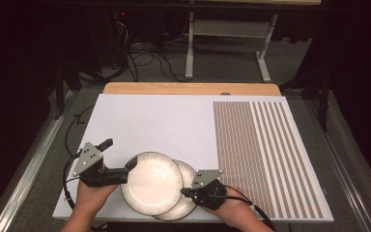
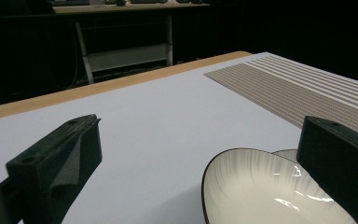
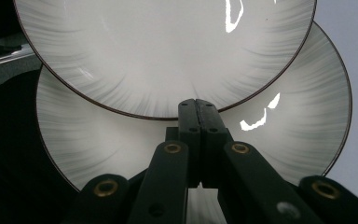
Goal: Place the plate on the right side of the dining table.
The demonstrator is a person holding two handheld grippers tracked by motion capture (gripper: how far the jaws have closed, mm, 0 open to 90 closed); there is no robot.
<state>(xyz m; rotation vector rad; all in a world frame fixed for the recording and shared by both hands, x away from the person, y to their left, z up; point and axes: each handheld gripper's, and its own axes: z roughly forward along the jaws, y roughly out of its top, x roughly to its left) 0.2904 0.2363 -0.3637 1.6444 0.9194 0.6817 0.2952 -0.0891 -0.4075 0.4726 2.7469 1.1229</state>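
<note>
Two round plates sat overlapped at the near edge of a white board laid over a wooden table. The upper plate (image 1: 152, 182) was cream-white and glossy, with a thin dark brown rim and fine grey streaks fanning inward from the edge toward a plain centre. The lower plate (image 1: 187, 205) had the same pattern and peeked out from beneath it on the side of the right gripper (image 1: 187, 192).

The left gripper (image 1: 121, 166), held in the person's left hand (image 1: 91, 197), had its jaws spread wide. One jaw tip lay at the upper plate's rim, the other stood well off over bare board; in the left gripper view the plate (image 2: 265, 191) sat low between the jaws, close against the right-hand one, with nothing pinched.

The right gripper, held in the right hand (image 1: 232, 209), pointed across the lower plate toward the upper one. In the right gripper view its jaws were pressed flat together, tips (image 3: 198, 109) right at the upper plate's rim (image 3: 168, 51), above the lower plate (image 3: 284, 135); whether they nipped that edge could not be told.

Beyond the right gripper, the board (image 1: 154, 121) carried a patch of brown-and-white stripes (image 1: 265, 154)
</note>
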